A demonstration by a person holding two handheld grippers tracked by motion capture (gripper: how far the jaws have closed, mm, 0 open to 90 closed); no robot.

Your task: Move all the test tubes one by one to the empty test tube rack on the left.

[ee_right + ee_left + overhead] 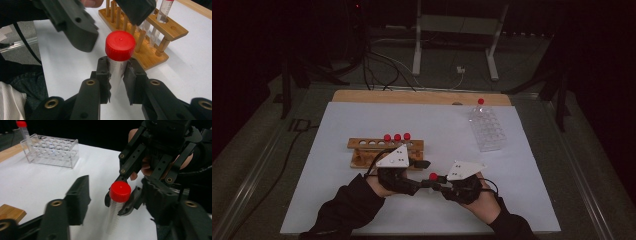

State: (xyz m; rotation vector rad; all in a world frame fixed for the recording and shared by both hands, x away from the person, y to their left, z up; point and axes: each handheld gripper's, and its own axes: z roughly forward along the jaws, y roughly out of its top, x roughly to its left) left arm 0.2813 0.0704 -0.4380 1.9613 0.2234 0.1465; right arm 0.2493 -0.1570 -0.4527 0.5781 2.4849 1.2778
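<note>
The red-capped test tube stands upright in your right gripper, its long axis vertical, cap on top and its lower end hidden below the jaws. Its body is clear plastic with fine printed graduation marks down one side, too small to read; the cap is glossy red, round, with ribbed sides and a tiny dimple in the middle. The two black pads of your right gripper press on the tube just beneath the cap, so that gripper is closed around it. In the high view the tube is held over the white sheet near the front of the desk, between your two hands.

Your left gripper sits just beside the tube with its jaws partly spread, one on each side of the cap; its pads stand clear of the cap, so it holds nothing.

Behind your hands stands a wooden tube rack, made of a drilled top board on round dowel posts, with three more red-capped tubes upright in it. Farther off to the right is a clear plastic rack with a grid of holes and one red-capped tube at its far corner.
</note>
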